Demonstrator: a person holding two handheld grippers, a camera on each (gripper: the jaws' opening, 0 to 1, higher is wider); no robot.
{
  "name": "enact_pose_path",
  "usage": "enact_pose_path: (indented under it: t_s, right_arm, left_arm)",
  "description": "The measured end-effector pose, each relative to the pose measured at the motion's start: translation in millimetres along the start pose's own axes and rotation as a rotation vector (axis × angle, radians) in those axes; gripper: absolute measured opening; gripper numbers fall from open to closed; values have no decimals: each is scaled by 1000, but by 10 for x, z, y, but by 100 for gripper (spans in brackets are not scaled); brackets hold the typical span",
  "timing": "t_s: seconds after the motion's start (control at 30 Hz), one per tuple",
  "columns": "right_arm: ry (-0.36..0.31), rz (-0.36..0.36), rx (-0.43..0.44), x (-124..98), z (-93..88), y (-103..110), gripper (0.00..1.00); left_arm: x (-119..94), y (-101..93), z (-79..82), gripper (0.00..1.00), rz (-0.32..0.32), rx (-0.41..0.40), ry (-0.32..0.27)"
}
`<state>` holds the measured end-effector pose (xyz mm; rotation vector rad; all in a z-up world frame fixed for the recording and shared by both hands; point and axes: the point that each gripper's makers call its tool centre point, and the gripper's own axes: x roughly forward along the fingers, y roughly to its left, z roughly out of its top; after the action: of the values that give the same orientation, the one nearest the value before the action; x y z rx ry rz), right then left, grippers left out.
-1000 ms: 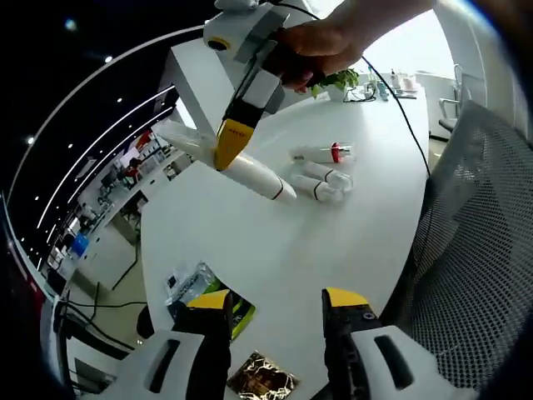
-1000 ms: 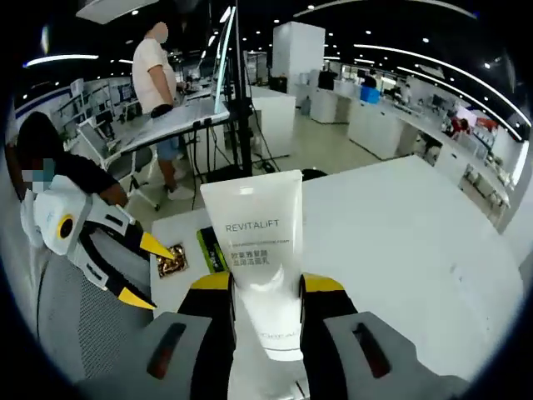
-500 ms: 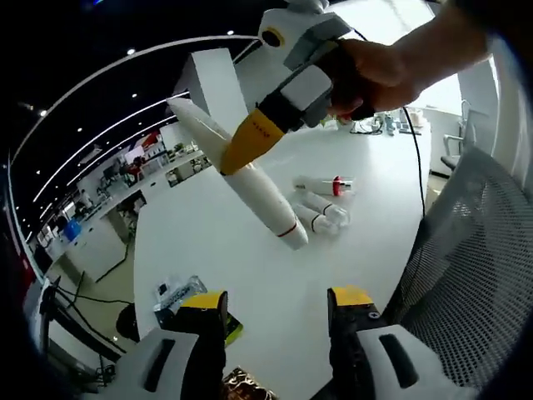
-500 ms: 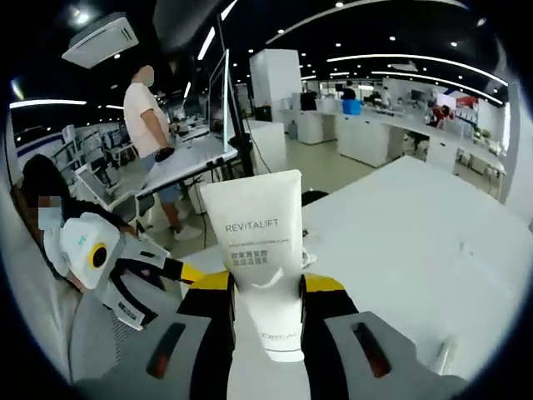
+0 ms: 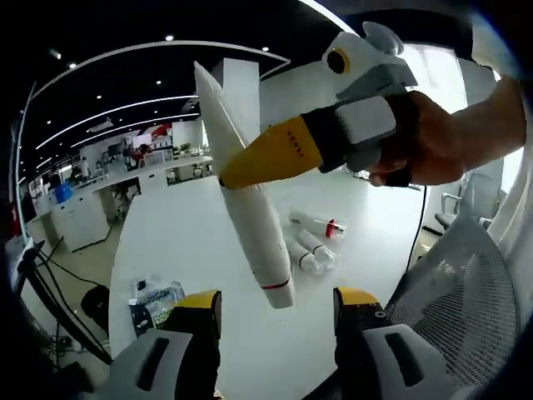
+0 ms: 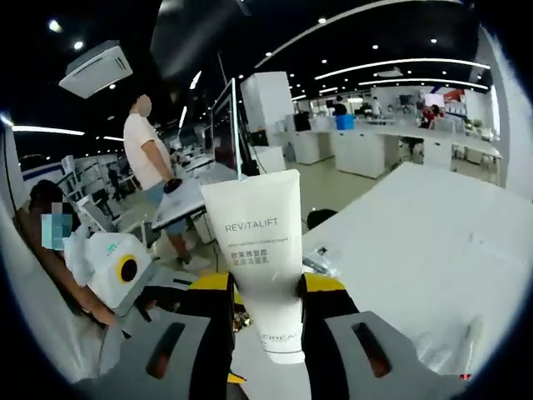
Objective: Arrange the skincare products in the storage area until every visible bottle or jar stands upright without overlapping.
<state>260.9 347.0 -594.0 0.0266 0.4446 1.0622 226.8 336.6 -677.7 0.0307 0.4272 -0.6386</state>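
My right gripper [image 6: 266, 287] is shut on a white REVITALIFT tube [image 6: 262, 250], which rises between its yellow-tipped jaws. In the left gripper view the same tube [image 5: 250, 217] hangs slanted above the white table [image 5: 166, 242], red-banded cap end down, with the right gripper [image 5: 279, 154] clamped on its upper half and a hand [image 5: 441, 142] behind it. Three small clear bottles lie on their sides on the table, one with a red cap [image 5: 321, 225] and two beside it [image 5: 304, 254]. My left gripper [image 5: 276, 298] is open and holds nothing; the left gripper [image 6: 117, 267] shows low on the left of the right gripper view.
Packets [image 5: 154, 296] lie near the table's left edge. A mesh chair back [image 5: 458, 308] stands to the right. A person [image 6: 150, 167] stands at a far desk and another [image 6: 50, 225] sits at the left. The table [image 6: 433, 242] stretches away to the right.
The right gripper has lifted the tube higher and turned it steeper, closer to the left camera. Both views have swung. The left gripper stays open.
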Motion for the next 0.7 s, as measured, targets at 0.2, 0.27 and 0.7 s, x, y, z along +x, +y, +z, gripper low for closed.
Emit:
enact_pose_path:
  t_s: [0.2, 0.27, 0.7]
  right_arm:
    - [-18, 25, 44, 36, -44, 211, 28]
    - [-24, 41, 61, 38, -46, 274, 28]
    - [-9, 104, 84, 42, -188, 393, 31]
  left_arm:
    - [-50, 83, 97, 53, 31, -79, -50]
    - [-57, 53, 119, 50, 30, -28, -64]
    - [-134, 59, 27, 21, 6, 6, 1]
